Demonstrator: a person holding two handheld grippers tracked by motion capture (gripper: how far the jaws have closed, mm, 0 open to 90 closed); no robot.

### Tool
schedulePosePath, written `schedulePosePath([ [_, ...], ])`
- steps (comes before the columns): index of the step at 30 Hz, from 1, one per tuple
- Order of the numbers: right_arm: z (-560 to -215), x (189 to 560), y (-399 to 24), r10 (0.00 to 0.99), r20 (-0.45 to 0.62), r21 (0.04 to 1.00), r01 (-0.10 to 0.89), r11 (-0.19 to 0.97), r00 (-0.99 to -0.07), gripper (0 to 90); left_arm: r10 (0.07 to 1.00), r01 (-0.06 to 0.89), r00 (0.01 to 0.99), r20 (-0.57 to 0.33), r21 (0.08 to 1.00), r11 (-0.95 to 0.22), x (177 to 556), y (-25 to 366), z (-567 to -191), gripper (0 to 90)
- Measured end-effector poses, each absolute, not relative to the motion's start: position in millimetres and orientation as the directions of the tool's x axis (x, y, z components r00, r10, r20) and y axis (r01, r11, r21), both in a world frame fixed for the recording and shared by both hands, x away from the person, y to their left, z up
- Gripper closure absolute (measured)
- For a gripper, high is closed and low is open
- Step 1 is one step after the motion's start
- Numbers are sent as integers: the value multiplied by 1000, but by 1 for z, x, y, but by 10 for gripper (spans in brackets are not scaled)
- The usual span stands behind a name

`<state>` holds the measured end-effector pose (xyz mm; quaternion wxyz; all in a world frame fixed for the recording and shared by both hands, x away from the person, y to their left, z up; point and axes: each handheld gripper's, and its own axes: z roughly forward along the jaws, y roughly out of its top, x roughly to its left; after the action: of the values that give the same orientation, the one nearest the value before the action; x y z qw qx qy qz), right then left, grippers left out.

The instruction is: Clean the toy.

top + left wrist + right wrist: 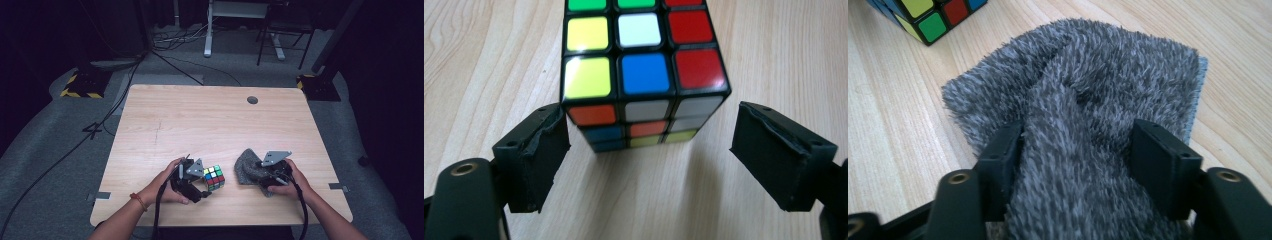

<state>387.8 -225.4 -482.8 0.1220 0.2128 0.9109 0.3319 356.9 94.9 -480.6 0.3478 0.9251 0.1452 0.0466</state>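
Left claw (202, 186): jaws stand wide, one on each side of the near end of the Rubik's cube (214, 178). In the left gripper view the cube (644, 75) sits on the bench (484, 65) just ahead of the claw (649, 160); the left pad is at the cube's lower corner, contact not resolvable, and the right pad stands clear of it. Nothing is gripped.

Right claw (260, 172): jaws at a middling width, set around a raised fold of the grey fluffy cloth (250, 167). In the right gripper view the cloth (1088, 85) bunches up between both pads of the claw (1078, 160) and fills the gap; it looks clamped. The rest of the cloth spreads on the bench ahead of the claw. The cube's corner (930, 15) lies beyond the cloth, up and to the left, apart from it.
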Motion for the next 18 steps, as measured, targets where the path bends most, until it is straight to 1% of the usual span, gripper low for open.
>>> schedulePosePath([
  [2,-483,389,-226,470,-81,653,309,691,-879,480,313,241,950,-7,653,-717,357,89,-482,158],
  [5,-484,388,-226,459,-71,650,307,695,-886,594,317,247,948,-12,651,-718,359,81,-487,157],
  [7,-483,387,-227,456,-76,647,304,699,-887,644,314,253,949,-29,662,-706,362,79,-489,161],
  [8,-483,387,-227,455,-76,649,303,698,-887,671,317,251,948,-23,663,-705,363,78,-489,164],
  [9,-483,387,-227,456,-80,651,300,698,-886,702,320,249,947,-13,658,-711,364,77,-489,192],
  [10,-483,387,-228,452,-82,650,296,700,-888,719,320,244,948,-5,659,-712,364,77,-490,235],
  [11,-483,387,-228,449,-86,652,290,701,-890,733,321,241,947,-4,668,-704,365,77,-490,259],
  [12,-483,386,-228,447,-90,654,285,701,-890,743,326,249,945,-13,674,-695,367,78,-490,302],
  [13,-483,386,-229,445,-91,656,282,700,-891,750,322,247,947,-14,674,-696,368,78,-489,318],
  [16,-480,384,-231,436,-89,669,271,692,-895,759,311,242,950,-16,666,-706,370,78,-488,326],
  [18,-476,382,-233,433,-72,695,266,668,-899,761,299,221,954,6,660,-718,370,75,-486,328],
])
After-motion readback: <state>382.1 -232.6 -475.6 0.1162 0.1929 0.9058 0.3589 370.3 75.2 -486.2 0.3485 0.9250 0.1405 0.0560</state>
